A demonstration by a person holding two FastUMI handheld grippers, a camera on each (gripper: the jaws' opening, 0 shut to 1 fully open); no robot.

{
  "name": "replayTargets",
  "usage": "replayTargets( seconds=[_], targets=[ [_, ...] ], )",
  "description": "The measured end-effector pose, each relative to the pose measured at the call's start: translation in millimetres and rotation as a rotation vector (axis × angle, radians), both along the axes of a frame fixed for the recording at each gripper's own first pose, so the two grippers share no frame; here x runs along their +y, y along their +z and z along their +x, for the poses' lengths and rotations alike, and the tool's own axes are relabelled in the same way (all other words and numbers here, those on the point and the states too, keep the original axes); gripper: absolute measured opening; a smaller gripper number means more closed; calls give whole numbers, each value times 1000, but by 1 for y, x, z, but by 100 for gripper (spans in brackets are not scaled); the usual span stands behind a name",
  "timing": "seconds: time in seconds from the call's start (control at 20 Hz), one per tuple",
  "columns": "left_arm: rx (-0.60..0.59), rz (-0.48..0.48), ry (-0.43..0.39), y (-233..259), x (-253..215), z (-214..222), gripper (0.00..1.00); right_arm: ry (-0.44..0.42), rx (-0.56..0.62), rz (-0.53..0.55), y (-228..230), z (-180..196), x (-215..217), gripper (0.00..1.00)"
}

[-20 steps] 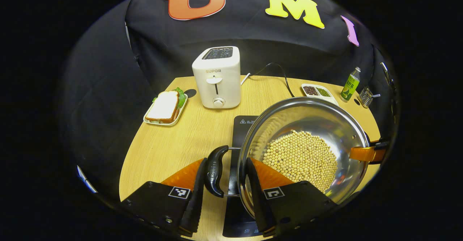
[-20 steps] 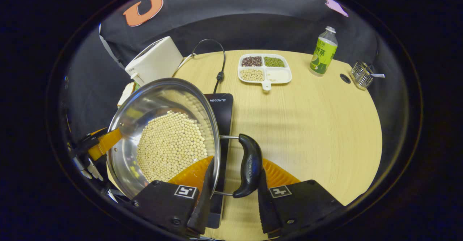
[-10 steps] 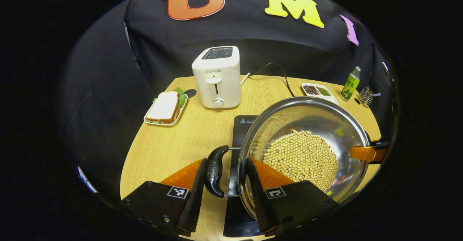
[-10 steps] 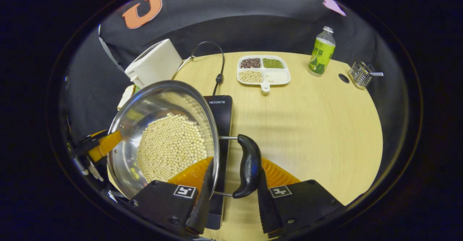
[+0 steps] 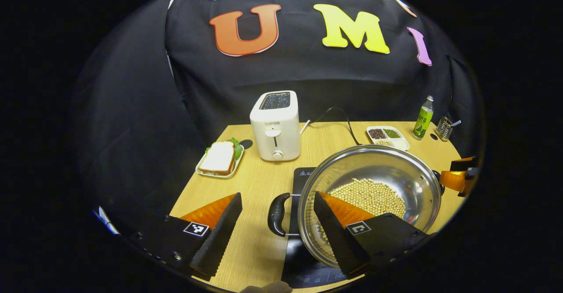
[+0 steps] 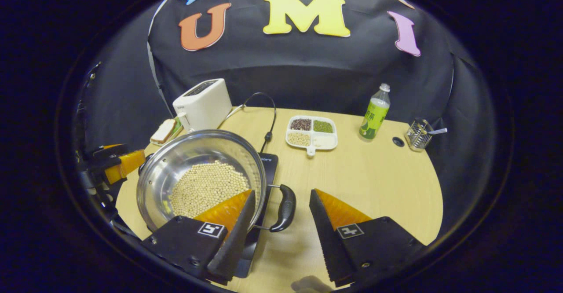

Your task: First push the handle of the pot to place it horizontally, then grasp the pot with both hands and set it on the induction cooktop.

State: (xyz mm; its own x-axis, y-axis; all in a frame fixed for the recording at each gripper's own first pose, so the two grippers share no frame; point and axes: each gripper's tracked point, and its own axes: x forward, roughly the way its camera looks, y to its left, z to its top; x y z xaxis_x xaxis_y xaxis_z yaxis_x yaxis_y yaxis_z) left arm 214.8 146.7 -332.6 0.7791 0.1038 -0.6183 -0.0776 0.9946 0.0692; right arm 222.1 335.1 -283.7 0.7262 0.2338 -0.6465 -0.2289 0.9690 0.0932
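**potwatcher:** So where's the pot right now? Looks to me like the shiny round stainless steel pot [image 5: 374,196], with a layer of pale yellow soybeans [image 5: 369,196] in the bottom, is sitting on the flat black induction cooktop [image 5: 303,176]. The placing part reads as basically done.

**benchrat:** Agreed. The left hand-held gripper [image 5: 277,222] is spread wide with nothing in it; the pot's black curved left handle [image 5: 276,214] sits in the gap between the fingers, touching neither. The right hand-held gripper [image 6: 281,222] is likewise wide open and empty, with the black right handle [image 6: 283,207] between its fingers but clear of both.

**potwatcher:** How would it handle if you had to pick it up again?

**benchrat:** My guess is rigid and fairly heavy with that many beans. Polished steel is slippery, so I wouldn't pinch the rim. Take the two black handles, one per side, and keep it level or the loose beans slide to one side and shift the weight.

**potwatcher:** And the surroundings?

**benchrat:** It's a light wood-grain counter [image 6: 374,183], smooth and flat. Behind the cooktop stands a white two-slot toaster [image 5: 276,126], with a sandwich on a small pale green tray [image 5: 219,159] to the toaster's left. Right of the toaster is a white divided dish of mixed beans [image 6: 311,133], then a green-labelled drink bottle [image 6: 374,113] and a small wire holder [image 6: 417,134]. A black power cord [image 6: 268,121] runs back from the cooktop.
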Motion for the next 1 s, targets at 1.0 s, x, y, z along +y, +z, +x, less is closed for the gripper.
replayTargets(
  seconds=[1.0],
  targets=[
    [-367, -12, -53, 209, -164, -115, 97, 4, -374, 46, 170, -119, -164, 96]
  ],
)
